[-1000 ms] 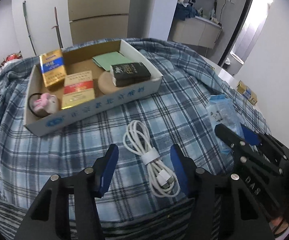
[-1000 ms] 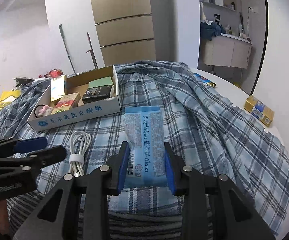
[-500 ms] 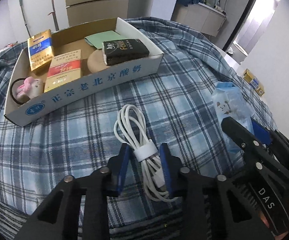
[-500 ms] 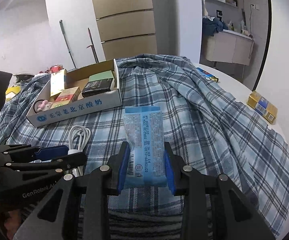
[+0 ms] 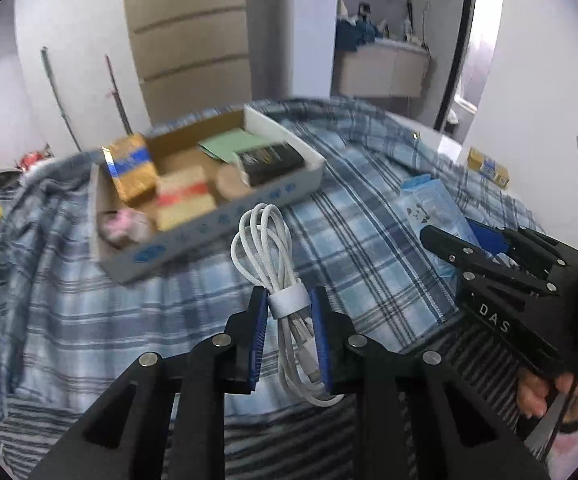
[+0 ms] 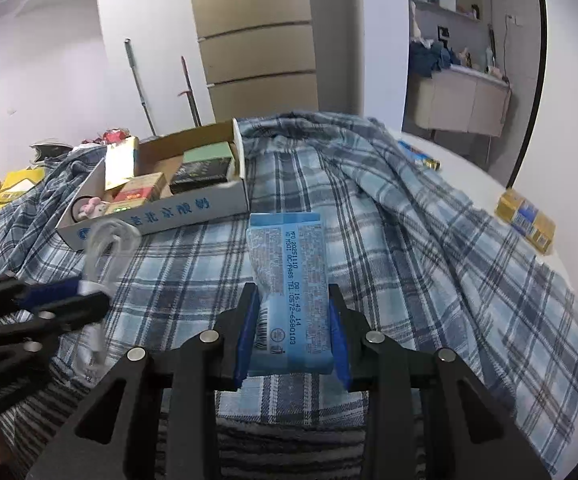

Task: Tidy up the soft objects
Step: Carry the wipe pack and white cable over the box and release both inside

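Observation:
My left gripper (image 5: 289, 300) is shut on a coiled white cable (image 5: 267, 240) at its white strap and holds it lifted above the plaid cloth; it shows blurred in the right wrist view (image 6: 105, 240). My right gripper (image 6: 291, 304) is shut on a light blue tissue pack (image 6: 289, 264), which lies along the cloth. The pack (image 5: 429, 208) and the right gripper (image 5: 485, 248) also show in the left wrist view. A shallow cardboard box (image 5: 225, 220) holding small packets stands behind the cable.
The box (image 6: 177, 216) holds a gold packet (image 5: 131, 168), a red and cream packet (image 5: 183, 196), a black packet (image 5: 269, 162), a green pad and a pink toy (image 5: 123, 226). A yellow packet (image 6: 525, 220) lies on the white table at the right.
My left gripper closed on the white cable and lifted it off the cloth. My right gripper stays shut on the tissue pack, hardly moved.

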Demonstrator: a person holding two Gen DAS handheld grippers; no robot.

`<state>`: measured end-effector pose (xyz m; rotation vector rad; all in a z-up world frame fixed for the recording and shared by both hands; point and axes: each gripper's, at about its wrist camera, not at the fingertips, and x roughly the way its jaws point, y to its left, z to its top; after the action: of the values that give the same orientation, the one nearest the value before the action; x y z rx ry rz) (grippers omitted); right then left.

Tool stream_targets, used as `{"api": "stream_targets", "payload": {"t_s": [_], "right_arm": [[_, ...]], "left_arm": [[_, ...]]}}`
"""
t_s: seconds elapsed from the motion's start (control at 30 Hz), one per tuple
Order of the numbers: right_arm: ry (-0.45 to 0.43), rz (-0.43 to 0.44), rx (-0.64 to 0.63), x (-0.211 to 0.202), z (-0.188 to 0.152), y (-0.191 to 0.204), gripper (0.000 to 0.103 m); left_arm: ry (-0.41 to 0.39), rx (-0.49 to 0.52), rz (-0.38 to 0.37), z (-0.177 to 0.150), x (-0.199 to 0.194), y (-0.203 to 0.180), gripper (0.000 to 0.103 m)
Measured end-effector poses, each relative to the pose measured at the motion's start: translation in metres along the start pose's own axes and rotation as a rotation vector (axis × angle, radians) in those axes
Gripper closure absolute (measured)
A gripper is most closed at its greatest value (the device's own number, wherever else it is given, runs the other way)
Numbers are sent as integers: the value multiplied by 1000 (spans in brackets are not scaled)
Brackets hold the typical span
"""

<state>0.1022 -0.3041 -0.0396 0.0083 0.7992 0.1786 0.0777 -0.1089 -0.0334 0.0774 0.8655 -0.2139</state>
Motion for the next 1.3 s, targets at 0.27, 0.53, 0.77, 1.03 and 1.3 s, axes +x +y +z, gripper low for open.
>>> {"api": "stream_targets", "payload": {"t_s": [0.27,0.53,0.77,1.03,1.3], "right_arm": [[-93,10,-104,-39,4,20,71],[-255,47,-112,-104,60,37,71],[-379,61,-114,-130,116,63,71],[-455,115,-104,-125,176,90,71],[-308,59,-110,3,177,100,71]], "left_arm": [[-234,-21,-23,-5,-85,32,79],[-463,-22,-8,29,-162,47,79],[-556,-73,48,71,-182,62,79],[-604,-117,62,107,-150,96,79],[-430,-188,87,101,-47,140,79]]}}
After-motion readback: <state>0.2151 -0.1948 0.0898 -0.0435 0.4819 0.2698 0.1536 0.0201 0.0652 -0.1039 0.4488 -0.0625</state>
